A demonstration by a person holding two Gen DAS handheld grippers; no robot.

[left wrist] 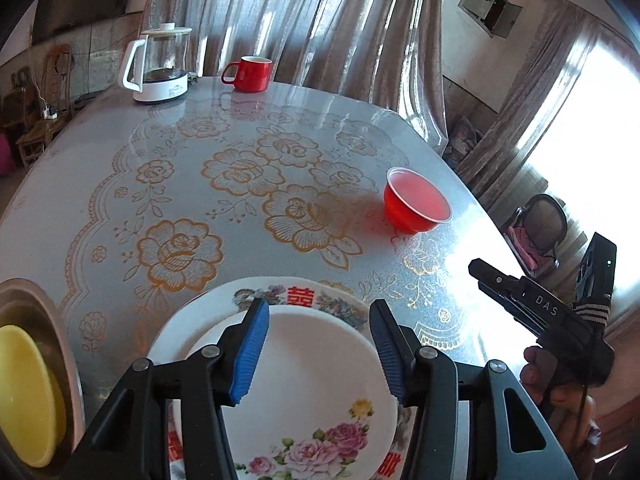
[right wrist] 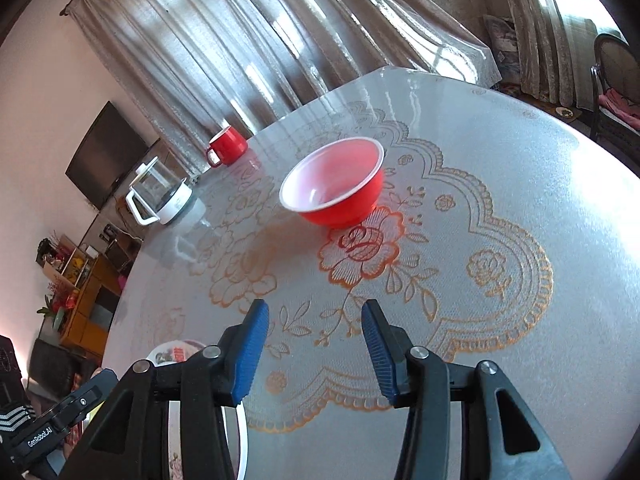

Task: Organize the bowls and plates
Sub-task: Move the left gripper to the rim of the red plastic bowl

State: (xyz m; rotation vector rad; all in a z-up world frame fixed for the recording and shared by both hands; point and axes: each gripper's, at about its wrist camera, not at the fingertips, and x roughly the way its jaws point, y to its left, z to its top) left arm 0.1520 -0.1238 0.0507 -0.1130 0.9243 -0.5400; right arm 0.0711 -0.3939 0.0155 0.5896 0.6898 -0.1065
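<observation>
Red bowl [right wrist: 334, 182]: upright on the lace-patterned surface [right wrist: 500, 208], ahead of your right gripper [right wrist: 314, 344], fingers released, holding nothing.
Stacked plates [left wrist: 308, 360]: left view only in full; your left gripper [left wrist: 318, 346] hovers above, fingers spread.
Yellow dish [left wrist: 28, 396]: left view only, inside a metal basin [left wrist: 48, 312].
Kettle [left wrist: 160, 64], mug [left wrist: 250, 74]: far edge.

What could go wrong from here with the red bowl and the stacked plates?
1. The red bowl looks light and tilted on a glossy table cover; the open right gripper may push it away instead of gripping it.
2. The rose plate sits off-centre on the larger plate; a nudge from the open left gripper above could slide it.
3. Window glare hides the table edge beside the bowl.
</observation>
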